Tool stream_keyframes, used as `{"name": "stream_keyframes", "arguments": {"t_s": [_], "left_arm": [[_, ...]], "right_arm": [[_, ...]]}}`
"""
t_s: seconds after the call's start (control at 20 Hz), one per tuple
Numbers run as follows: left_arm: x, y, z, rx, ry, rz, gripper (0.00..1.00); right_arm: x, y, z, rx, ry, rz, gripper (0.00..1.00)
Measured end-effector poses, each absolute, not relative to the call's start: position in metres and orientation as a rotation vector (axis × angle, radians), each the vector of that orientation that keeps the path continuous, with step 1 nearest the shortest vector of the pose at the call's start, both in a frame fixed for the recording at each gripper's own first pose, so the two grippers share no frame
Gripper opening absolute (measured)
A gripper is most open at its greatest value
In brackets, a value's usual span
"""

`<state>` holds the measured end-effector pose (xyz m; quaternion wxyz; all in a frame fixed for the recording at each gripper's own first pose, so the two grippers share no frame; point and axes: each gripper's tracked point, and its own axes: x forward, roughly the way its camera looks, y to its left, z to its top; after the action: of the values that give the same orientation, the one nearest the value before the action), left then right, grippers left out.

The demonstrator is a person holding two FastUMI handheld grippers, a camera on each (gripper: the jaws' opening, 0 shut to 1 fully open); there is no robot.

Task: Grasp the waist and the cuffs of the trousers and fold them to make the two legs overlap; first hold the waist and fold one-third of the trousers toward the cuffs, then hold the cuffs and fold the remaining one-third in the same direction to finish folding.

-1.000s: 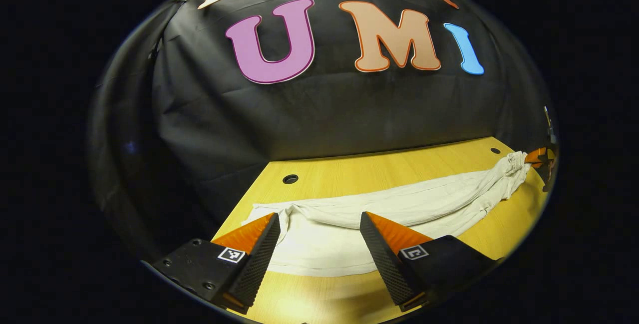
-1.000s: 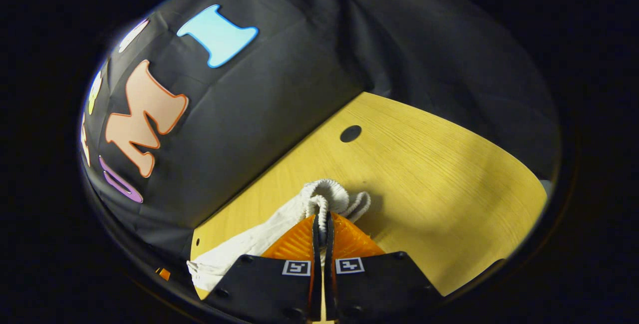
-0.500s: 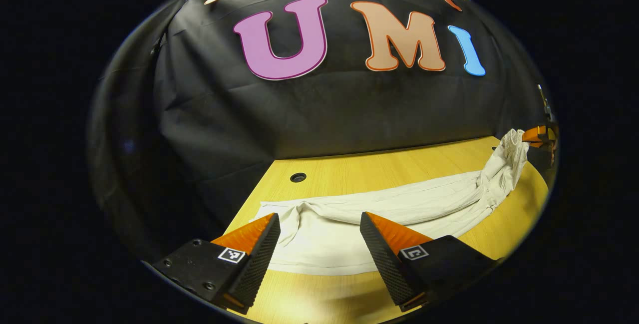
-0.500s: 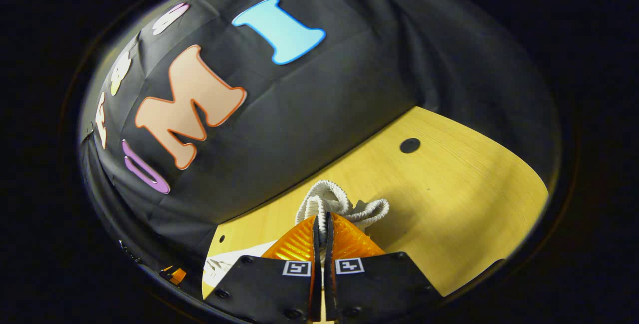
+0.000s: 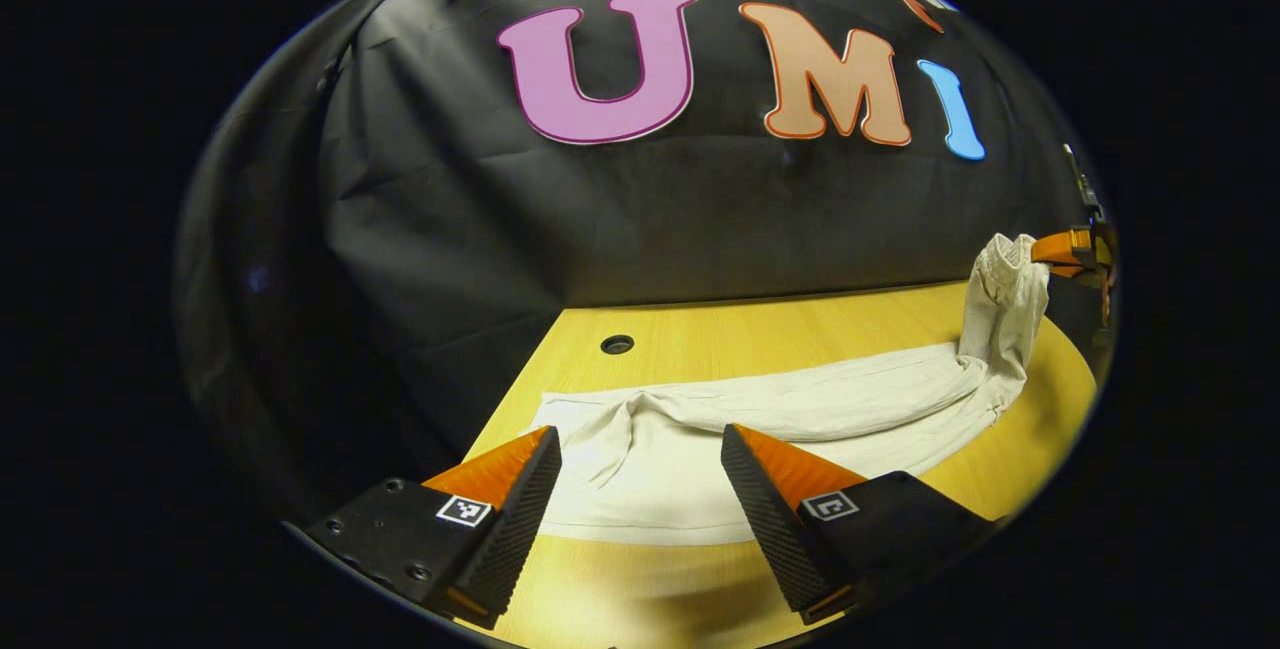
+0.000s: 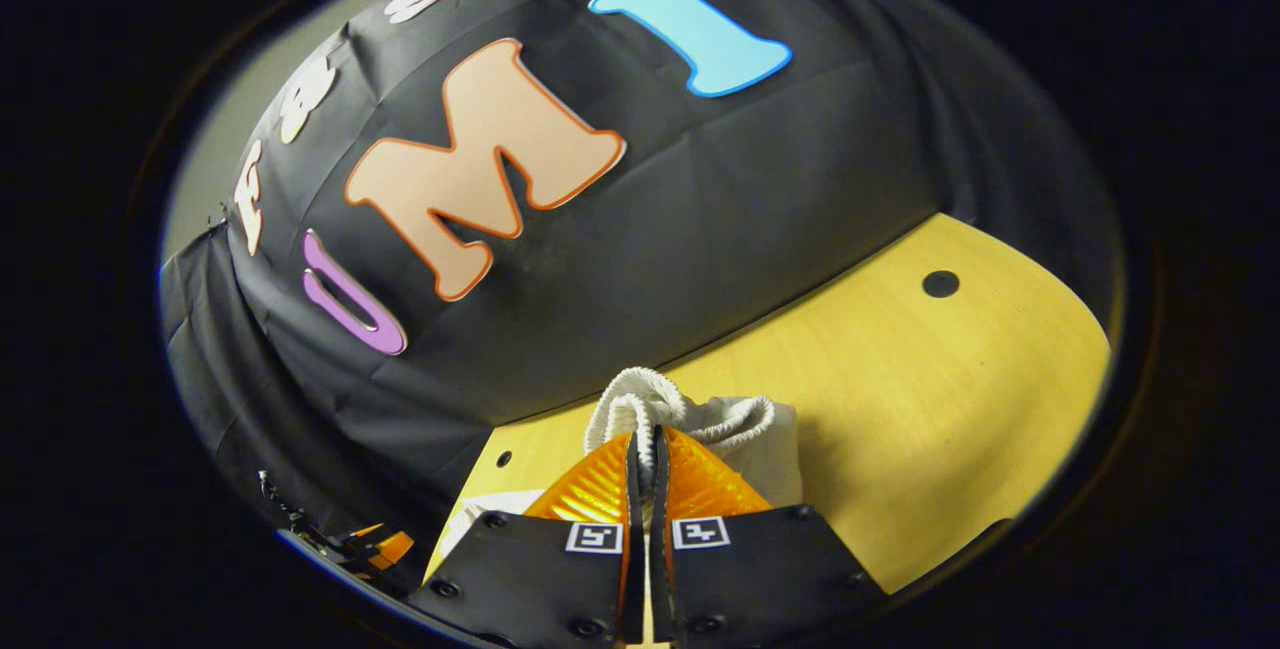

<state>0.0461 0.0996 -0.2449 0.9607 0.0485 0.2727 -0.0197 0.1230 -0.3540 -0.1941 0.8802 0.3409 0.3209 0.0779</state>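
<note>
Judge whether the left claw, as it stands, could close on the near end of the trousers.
Probably yes. The left claw is open, its fingers either side of the flat end of the trousers on the table, with nothing between them.

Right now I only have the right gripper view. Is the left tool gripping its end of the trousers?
Observer: No. In the left gripper view the left tool is open, with its fingers apart and no cloth pinched between them.
Operator: How much of the trousers is off the table?
Observer: Only the far end. It hangs from the right tool, while the rest of the trousers lies stretched along the table.
Operator: Any bunching near the left tool?
Observer: Yes. A raised fold runs across the cloth just beyond its fingers.
</note>
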Motion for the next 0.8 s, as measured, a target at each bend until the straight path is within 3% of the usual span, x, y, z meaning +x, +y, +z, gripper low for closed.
{"name": "stream_keyframes", "arguments": {"t_s": [0.15, 0.2, 0.25, 0.3, 0.55, 0.6, 0.8], "left_arm": [[0.043, 0.117, -0.248, 0.089, 0.559, -0.031, 0.96], [0.043, 0.123, -0.249, 0.090, 0.560, -0.029, 0.96], [0.041, 0.130, -0.249, 0.091, 0.562, -0.027, 0.96], [0.040, 0.135, -0.250, 0.092, 0.564, -0.024, 0.96], [0.031, 0.162, -0.254, 0.085, 0.576, -0.016, 0.96], [0.030, 0.164, -0.256, 0.085, 0.577, -0.016, 0.96], [0.027, 0.181, -0.262, 0.074, 0.586, -0.017, 0.96]], "right_arm": [[0.124, -0.355, -0.194, 0.701, 0.679, 0.213, 0.00], [0.124, -0.357, -0.193, 0.707, 0.687, 0.227, 0.04], [0.125, -0.360, -0.191, 0.710, 0.697, 0.242, 0.00], [0.126, -0.362, -0.191, 0.702, 0.703, 0.257, 0.04], [0.127, -0.360, -0.191, 0.644, 0.790, 0.321, 0.04], [0.129, -0.363, -0.189, 0.634, 0.811, 0.332, 0.00], [0.127, -0.368, -0.188, 0.533, 0.904, 0.353, 0.04]]}}
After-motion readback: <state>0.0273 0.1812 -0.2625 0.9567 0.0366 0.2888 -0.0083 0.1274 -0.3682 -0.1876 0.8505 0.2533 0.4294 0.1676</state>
